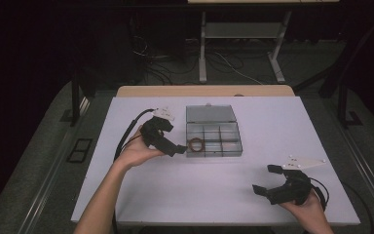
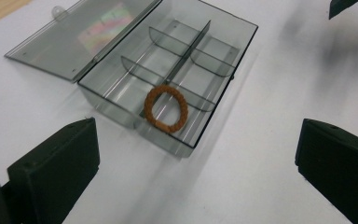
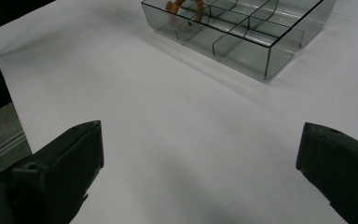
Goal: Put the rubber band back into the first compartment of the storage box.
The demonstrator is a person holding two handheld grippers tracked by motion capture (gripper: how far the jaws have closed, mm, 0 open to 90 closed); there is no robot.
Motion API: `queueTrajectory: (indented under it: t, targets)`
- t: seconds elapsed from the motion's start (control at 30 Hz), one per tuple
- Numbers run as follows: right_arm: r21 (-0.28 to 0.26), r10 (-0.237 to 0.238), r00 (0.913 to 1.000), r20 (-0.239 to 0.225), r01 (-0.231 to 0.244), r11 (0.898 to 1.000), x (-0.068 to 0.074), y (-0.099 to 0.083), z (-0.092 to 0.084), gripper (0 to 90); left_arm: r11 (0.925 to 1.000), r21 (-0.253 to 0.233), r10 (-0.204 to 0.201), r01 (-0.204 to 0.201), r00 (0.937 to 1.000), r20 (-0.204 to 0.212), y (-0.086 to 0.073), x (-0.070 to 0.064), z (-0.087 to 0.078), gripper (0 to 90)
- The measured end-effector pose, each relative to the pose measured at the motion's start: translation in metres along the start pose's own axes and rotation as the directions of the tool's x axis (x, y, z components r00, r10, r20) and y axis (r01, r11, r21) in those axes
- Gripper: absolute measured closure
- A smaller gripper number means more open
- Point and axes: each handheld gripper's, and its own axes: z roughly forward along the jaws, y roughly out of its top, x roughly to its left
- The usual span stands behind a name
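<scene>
In the near-left compartment of the open box (image 1: pixel 213 131) lies the brown ring (image 1: pixel 195 144), apparently delivered; both claws, left (image 1: pixel 177 148) and right (image 1: pixel 265 180), spread empty; lid unclosed.

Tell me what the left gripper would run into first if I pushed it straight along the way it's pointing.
Probably the near wall of the grey compartment box, with the orange braided ring lying just behind it. The left gripper is open, with bare white table ahead of it; depth is hard to judge.

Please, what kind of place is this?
Probably a lab or recording room: a white table on dark carpet, loose cables on the floor behind it, and another desk frame farther back.
</scene>
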Motion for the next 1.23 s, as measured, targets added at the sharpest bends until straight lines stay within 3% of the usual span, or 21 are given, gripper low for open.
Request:
queueTrajectory:
  t: [0.37,0.53,0.7,1.07,1.17,1.23]
  targets:
    - [0.004,0.001,1.0000,0.002,-0.001,1.000,0.001,0.000,0.001,0.8,0.9989,-0.034,-0.034,0.033,0.9988,-0.036,-0.031,-0.012,-0.010,0.0]
    - [0.005,-0.001,1.0000,0.003,0.001,1.000,0.001,0.000,0.001,0.9,0.9955,-0.076,-0.060,0.057,0.9970,-0.049,-0.047,-0.018,-0.017,0.0]
    - [0.005,-0.002,1.0000,0.002,0.002,1.000,0.001,0.000,0.002,0.8,0.9839,-0.148,-0.110,0.101,0.9924,-0.054,-0.064,-0.027,-0.021,0.0]
    - [0.009,-0.002,1.0000,0.005,0.002,1.000,0.003,0.000,0.001,0.9,0.9649,-0.219,-0.167,0.145,0.9824,-0.084,-0.102,-0.040,-0.022,0.0]
    - [0.010,-0.001,1.0000,0.004,0.001,1.000,0.003,0.000,0.002,0.9,0.9512,-0.259,-0.193,0.167,0.9784,-0.075,-0.111,-0.043,-0.020,0.0]
    - [0.011,-0.001,1.0000,0.003,0.001,1.000,0.002,0.000,0.002,0.8,0.9498,-0.261,-0.197,0.173,0.9781,-0.069,-0.114,-0.045,-0.019,0.0]
